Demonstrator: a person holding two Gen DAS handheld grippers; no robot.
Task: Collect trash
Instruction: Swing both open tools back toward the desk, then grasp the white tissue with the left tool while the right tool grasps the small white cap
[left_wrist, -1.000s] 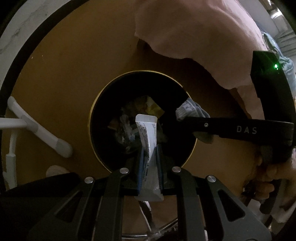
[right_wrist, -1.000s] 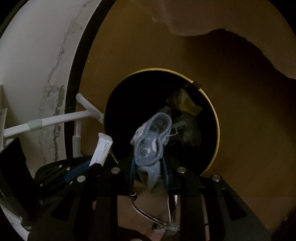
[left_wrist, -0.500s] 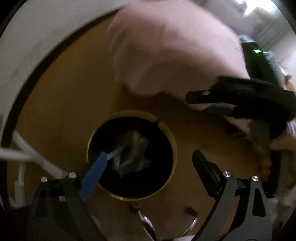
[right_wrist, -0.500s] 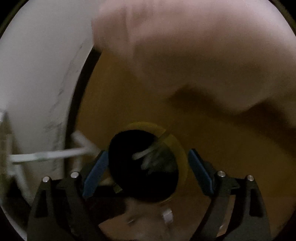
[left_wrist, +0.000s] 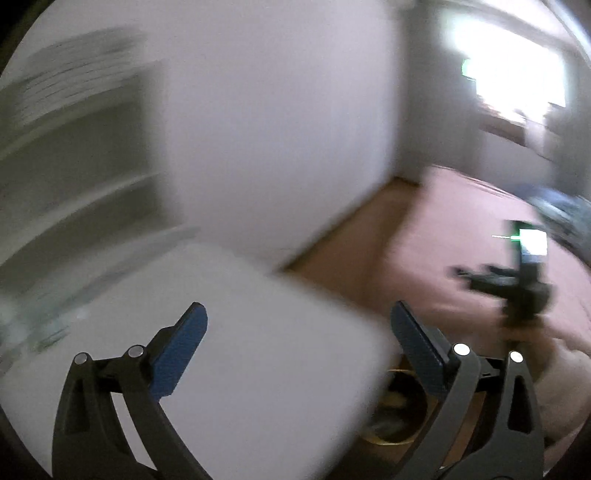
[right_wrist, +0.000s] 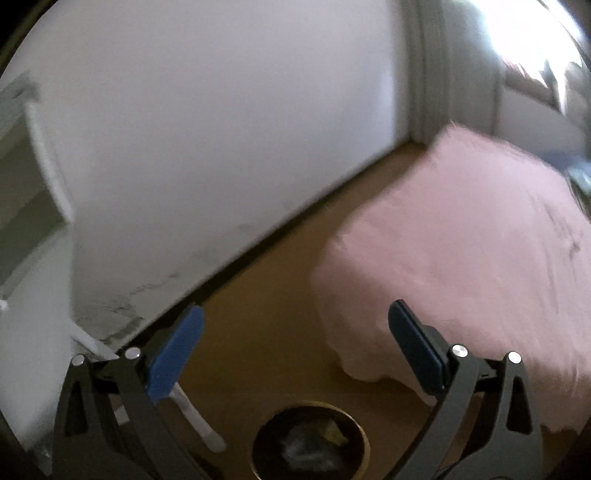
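Note:
The round dark trash bin with a gold rim (right_wrist: 314, 405) stands on the wooden floor, low in the right wrist view, with crumpled trash (right_wrist: 306, 446) inside. In the left wrist view only part of the bin (left_wrist: 388, 439) shows, behind a white surface. My left gripper (left_wrist: 297, 310) is high above it, jaws opening wide, nothing between them. My right gripper (right_wrist: 295, 309) is also opening and empty. It shows too as a blurred black shape in a hand (left_wrist: 517, 284) at the right of the left wrist view.
A pink blanket (right_wrist: 461, 240) lies on the floor right of the bin. A white wall (right_wrist: 221, 129) runs behind. A white flat surface (left_wrist: 240, 350) fills the lower left. A white tube frame (right_wrist: 199, 424) stands left of the bin. A bright window (left_wrist: 517, 74) is far right.
The left gripper let go of a white packet and the right a blue-grey cloth over the bin. Both opened wide, rose and tilted up toward the wall.

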